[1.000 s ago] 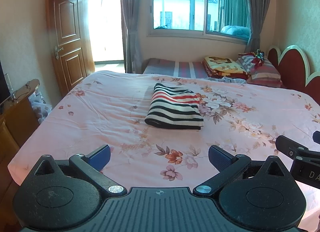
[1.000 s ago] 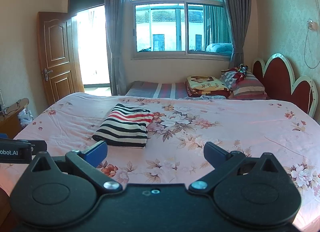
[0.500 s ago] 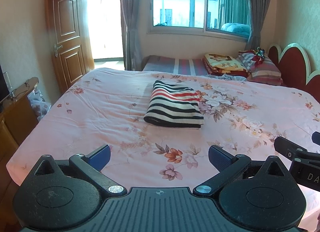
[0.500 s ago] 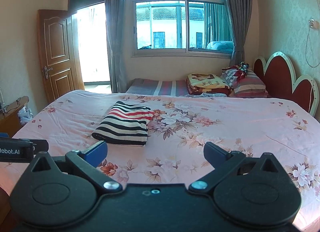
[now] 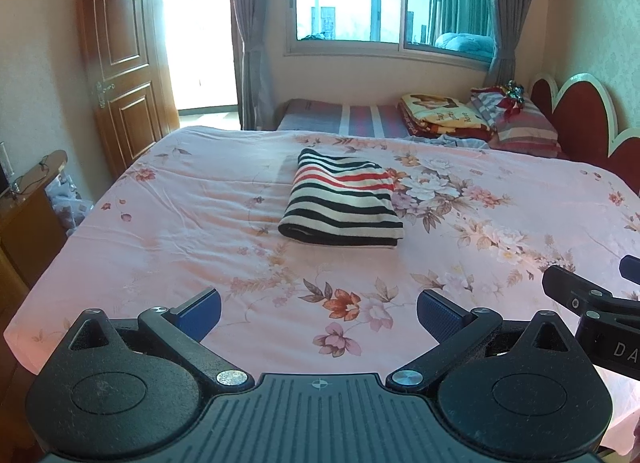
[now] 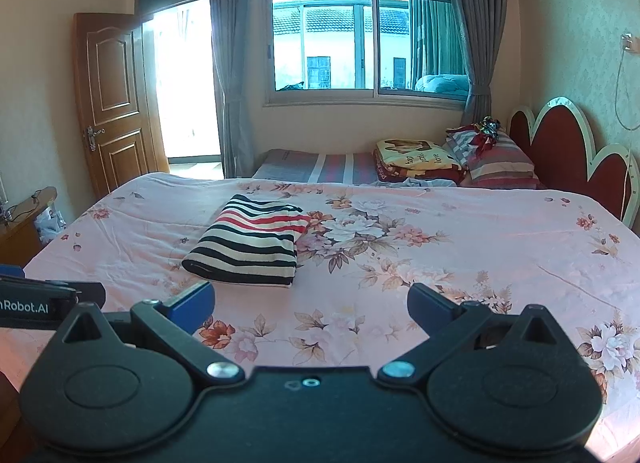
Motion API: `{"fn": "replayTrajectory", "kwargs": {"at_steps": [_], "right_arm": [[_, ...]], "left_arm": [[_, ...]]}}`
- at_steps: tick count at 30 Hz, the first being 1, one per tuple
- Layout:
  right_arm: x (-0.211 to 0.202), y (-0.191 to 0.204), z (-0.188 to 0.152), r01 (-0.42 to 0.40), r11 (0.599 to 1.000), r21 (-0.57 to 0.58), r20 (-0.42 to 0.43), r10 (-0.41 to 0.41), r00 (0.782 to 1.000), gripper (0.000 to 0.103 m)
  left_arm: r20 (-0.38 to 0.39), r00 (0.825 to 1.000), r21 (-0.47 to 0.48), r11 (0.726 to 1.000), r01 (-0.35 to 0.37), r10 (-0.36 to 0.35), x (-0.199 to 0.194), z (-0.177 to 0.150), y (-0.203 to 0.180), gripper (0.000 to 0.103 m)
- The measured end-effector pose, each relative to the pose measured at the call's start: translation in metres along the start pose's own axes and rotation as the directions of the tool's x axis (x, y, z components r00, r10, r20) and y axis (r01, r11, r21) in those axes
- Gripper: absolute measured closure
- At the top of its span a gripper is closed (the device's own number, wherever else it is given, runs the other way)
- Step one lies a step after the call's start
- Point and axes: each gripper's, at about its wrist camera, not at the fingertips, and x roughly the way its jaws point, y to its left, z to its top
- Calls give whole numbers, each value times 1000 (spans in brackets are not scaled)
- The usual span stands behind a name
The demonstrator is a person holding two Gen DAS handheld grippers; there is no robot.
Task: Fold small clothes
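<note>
While both sets of jaws stand spread wide with nothing between them, the left gripper (image 5: pixel 318 311) and the right gripper (image 6: pixel 310 305) hang side by side over the near edge of the pink flower-printed bed sheet (image 5: pixel 192 215); each has blue-padded fingertips (image 5: pixel 200 309) on black arms; the right gripper's black finger shows at the right border of the left wrist view, apart from the left gripper. Beyond both grippers, well apart from them, the folded black, white and red striped garment (image 5: pixel 344 203) lies flat on the sheet near the middle of the bed, a neat rectangle with its thick folded edge toward the cameras; beside the garment on its right is a cluster of printed flowers; behind the garment, a stack of folded blankets and striped pillows (image 6: pixel 460 159) sits against the red scalloped headboard (image 6: pixel 568 151); farther behind the garment is a curtained window (image 6: pixel 360 43), with a brown wooden door (image 5: pixel 120 63) to its left.
</note>
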Motion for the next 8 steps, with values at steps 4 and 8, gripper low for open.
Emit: {"fn": "replayTrajectory", "kwargs": {"at_steps": [4, 8], "right_arm": [[7, -2, 1, -3, 1000, 9, -8, 3, 1000, 1], [19, -6, 1, 0, 1000, 13, -22, 0, 1000, 1]], "left_arm": [[11, 999, 0, 999, 43, -43, 9, 2, 0, 0], [14, 999, -7, 999, 41, -41, 24, 7, 0, 0]]}}
